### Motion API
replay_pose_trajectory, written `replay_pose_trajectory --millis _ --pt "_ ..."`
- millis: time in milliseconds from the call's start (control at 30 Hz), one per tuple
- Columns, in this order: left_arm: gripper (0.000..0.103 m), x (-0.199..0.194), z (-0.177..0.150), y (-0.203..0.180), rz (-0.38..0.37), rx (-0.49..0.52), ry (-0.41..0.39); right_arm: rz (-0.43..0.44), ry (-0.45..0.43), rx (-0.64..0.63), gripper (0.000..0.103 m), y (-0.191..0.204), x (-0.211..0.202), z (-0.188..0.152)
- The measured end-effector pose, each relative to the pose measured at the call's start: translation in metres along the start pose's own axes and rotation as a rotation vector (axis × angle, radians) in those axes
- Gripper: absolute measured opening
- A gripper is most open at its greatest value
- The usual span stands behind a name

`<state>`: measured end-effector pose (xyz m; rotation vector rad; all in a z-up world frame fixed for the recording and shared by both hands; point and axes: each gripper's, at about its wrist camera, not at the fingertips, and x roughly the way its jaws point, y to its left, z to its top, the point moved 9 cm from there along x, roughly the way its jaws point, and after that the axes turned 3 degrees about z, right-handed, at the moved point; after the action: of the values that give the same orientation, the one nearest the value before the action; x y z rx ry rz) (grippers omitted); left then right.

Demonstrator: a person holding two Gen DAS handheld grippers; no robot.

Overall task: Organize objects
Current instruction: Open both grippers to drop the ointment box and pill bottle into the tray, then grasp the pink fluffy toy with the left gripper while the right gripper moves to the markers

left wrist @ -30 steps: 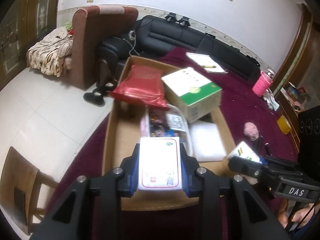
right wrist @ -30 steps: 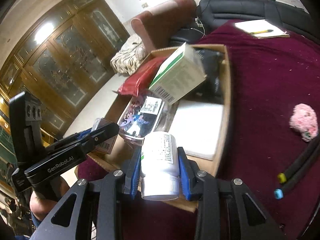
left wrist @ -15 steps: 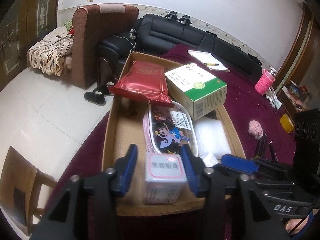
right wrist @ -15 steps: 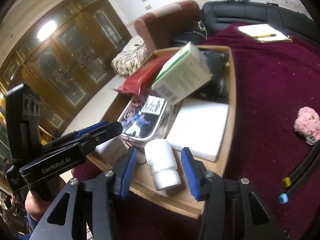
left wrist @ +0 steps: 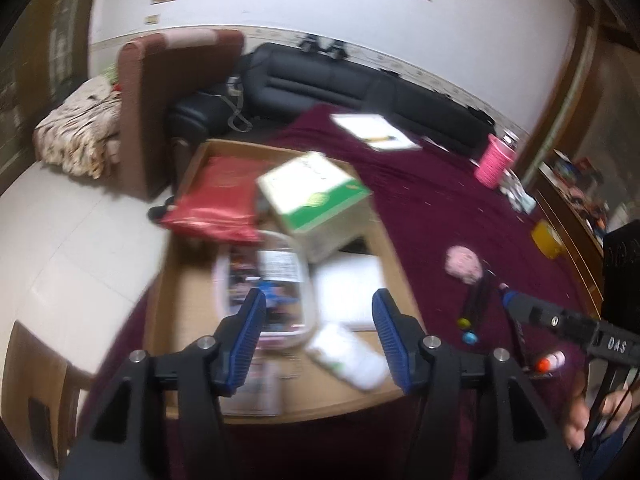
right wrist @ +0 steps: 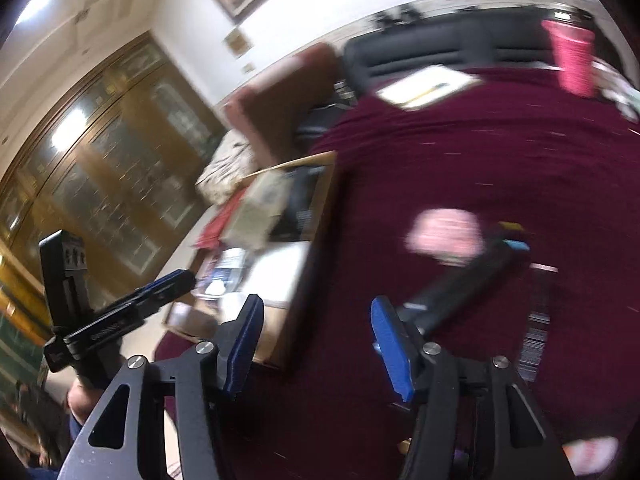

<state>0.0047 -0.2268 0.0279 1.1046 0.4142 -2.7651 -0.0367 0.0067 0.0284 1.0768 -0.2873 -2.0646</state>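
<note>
Left hand-held gripper [left wrist: 318, 338] and right hand-held gripper [right wrist: 316, 344]: jaws just opened, empty. White plastic bottle [left wrist: 346, 358] lies released in the shallow cardboard box [left wrist: 188, 276] at 6 o'clock. Withdraw clear; next, take the pink fluffy ball [right wrist: 446, 236] at 1 o'clock on the maroon tabletop [right wrist: 460, 152].

White walls [left wrist: 360, 12], pale tiled floor [left wrist: 72, 232], black sofa [left wrist: 352, 88], brown armchair [left wrist: 160, 92], wood-and-glass doors [right wrist: 112, 168].

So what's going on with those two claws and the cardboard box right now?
Both claws, left and right, open and empty, jaws just opened. White bottle lying in the cardboard box. Pink fluffy thing and pens left on the cloth.
</note>
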Motion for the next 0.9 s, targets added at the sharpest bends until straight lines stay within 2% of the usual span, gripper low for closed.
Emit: replay_pose_trajectory --millis 200,267,367,467,533,600,733,833,900 --pt "0.057 0.031 -0.005 -0.080 -0.097 0.114 0.097 -0.076 -0.112 0.156 0.067 -0.082 -0.063 -0.001" --pt "0.060 0.045 -0.006 -0.106 -0.103 0.142 0.133 -0.082 -0.156 0.206 0.069 -0.103 -0.076 0.001" --pt "0.062 0.072 -0.005 -0.150 -0.142 0.175 0.181 -0.064 -0.183 0.252 0.070 -0.121 -0.085 0.000" --pt "0.062 0.106 -0.004 -0.178 -0.150 0.164 0.260 -0.064 -0.189 0.282 0.070 -0.130 -0.086 0.000" --pt "0.062 0.127 -0.002 -0.189 -0.142 0.139 0.298 -0.045 -0.199 0.307 0.070 -0.131 -0.089 0.001" --pt "0.069 0.142 -0.002 -0.197 -0.124 0.114 0.334 -0.044 -0.210 0.321 0.070 -0.132 -0.092 0.002" --pt "0.073 0.170 0.004 -0.203 -0.092 0.076 0.347 -0.045 -0.219 0.327 0.070 -0.137 -0.097 0.002" --pt "0.073 0.189 0.000 -0.206 -0.062 0.090 0.360 -0.049 -0.220 0.335 0.070 -0.140 -0.096 0.001" --pt "0.065 0.194 -0.008 -0.210 -0.059 0.125 0.357 -0.055 -0.220 0.340 0.070 -0.142 -0.096 0.001"
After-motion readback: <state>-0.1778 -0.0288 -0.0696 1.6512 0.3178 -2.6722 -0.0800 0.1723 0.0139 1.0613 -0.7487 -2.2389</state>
